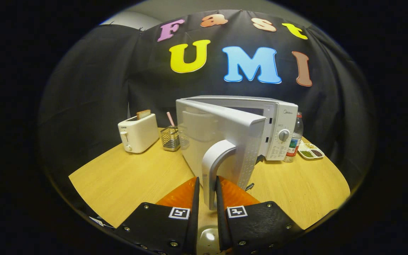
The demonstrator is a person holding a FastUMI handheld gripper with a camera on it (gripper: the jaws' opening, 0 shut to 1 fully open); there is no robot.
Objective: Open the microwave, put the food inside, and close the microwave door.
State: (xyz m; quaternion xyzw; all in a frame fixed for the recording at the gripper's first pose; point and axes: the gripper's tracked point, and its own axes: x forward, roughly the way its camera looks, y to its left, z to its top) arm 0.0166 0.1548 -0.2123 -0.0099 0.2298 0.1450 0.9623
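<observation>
A white microwave (278, 127) stands at the back of the wooden table (126, 180). Its door (218, 138) is swung well open toward me, hinged on the left, and hides most of the cavity. The curved grey door handle (215, 166) runs down between my two fingers. My gripper (208, 186) is shut on the handle's lower part, one finger pressing on each side. A small tray of food (311, 151) lies on the table to the right of the microwave, beyond the fingers.
A white toaster (138, 132) with a slice of bread stands left of the microwave. A wire basket (170, 138) with a striped straw sits beside it. A plastic bottle (295, 140) stands between the microwave and the food tray.
</observation>
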